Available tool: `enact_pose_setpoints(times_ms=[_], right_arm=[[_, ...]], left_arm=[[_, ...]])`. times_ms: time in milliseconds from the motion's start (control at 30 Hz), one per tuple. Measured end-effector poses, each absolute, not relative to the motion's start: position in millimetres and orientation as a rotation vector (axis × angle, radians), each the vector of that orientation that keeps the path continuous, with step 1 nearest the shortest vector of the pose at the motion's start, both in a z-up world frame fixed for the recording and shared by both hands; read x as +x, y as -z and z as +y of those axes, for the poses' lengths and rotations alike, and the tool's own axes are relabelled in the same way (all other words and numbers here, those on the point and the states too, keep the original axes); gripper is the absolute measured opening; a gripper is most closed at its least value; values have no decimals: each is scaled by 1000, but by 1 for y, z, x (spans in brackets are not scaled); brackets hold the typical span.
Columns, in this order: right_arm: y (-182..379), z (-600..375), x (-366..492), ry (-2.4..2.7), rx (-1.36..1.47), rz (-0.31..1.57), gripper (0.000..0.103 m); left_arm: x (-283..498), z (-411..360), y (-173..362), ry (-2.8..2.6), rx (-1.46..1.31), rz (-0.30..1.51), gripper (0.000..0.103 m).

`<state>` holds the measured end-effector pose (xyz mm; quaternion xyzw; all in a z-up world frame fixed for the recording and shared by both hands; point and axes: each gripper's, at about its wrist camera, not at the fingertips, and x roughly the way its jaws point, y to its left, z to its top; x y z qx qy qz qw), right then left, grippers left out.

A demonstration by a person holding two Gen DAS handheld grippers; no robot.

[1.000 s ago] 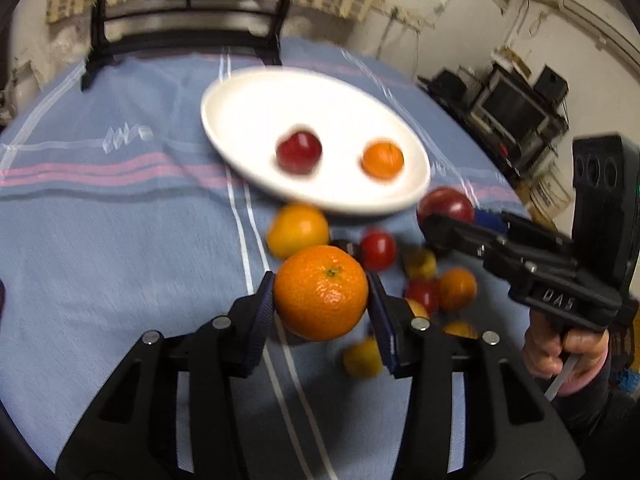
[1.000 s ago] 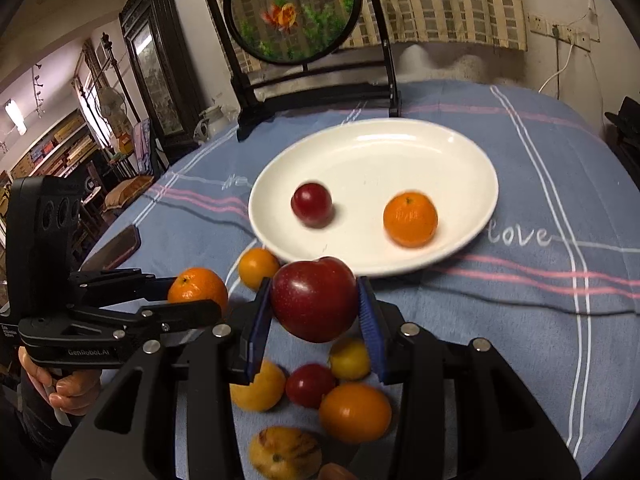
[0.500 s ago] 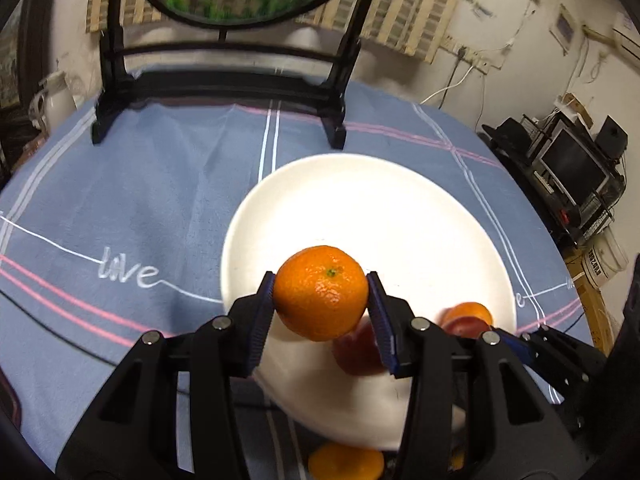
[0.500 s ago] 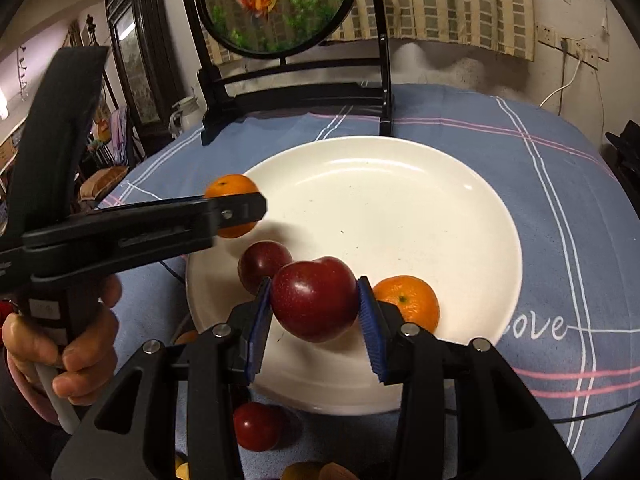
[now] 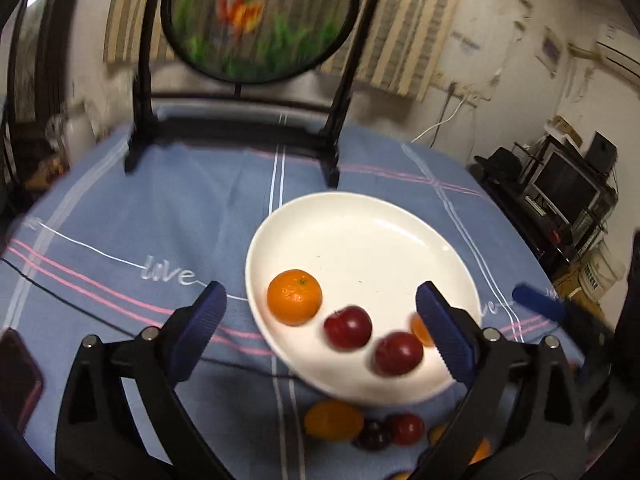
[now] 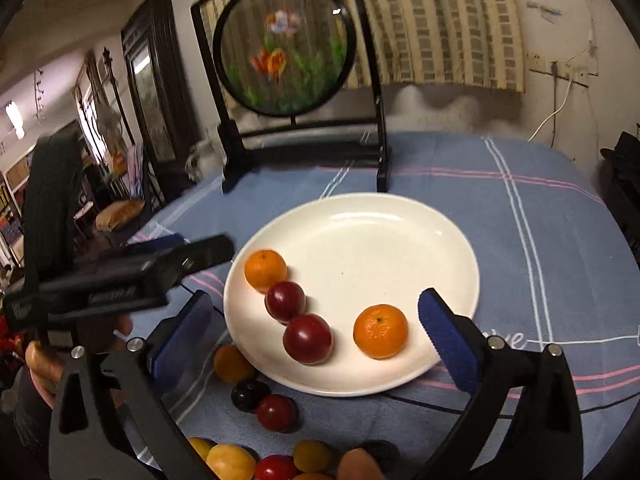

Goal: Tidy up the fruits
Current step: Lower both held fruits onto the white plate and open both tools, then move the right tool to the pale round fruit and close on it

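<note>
Right wrist view, both grippers' fingers just spread wide (empty), tilted down over plate (image 6: 400, 216) of fruit.

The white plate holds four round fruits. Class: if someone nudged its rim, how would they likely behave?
The white plate looks shallow and glossy, so both mandarins and both plums would probably roll easily. The touching three would likely bump along together. Its low rim might not stop them.

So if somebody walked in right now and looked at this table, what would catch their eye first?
Probably the white plate mid-table on the blue cloth, holding two oranges and two red fruits. Next, the round goldfish panel standing upright in its black frame behind the plate. Then the loose fruit pile on the cloth in front of the plate.
</note>
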<state>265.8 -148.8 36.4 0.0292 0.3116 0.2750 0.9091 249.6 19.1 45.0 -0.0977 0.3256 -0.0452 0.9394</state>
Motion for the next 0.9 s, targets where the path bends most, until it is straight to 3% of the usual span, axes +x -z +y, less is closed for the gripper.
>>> enact_pose_setpoints(times_ms=[200, 633, 767, 900], right_arm=[[-15, -180, 243, -639, 314, 647, 102], [12, -187, 153, -616, 216, 860, 101], [15, -171, 131, -562, 74, 894, 85], [21, -152, 125, -512, -69, 904, 76]], left_arm=[[210, 11, -32, 100, -120, 694, 101], [163, 39, -4, 71, -104, 735, 101], [159, 47, -8, 84, -158, 722, 101], [156, 52, -8, 84, -184, 718, 101]])
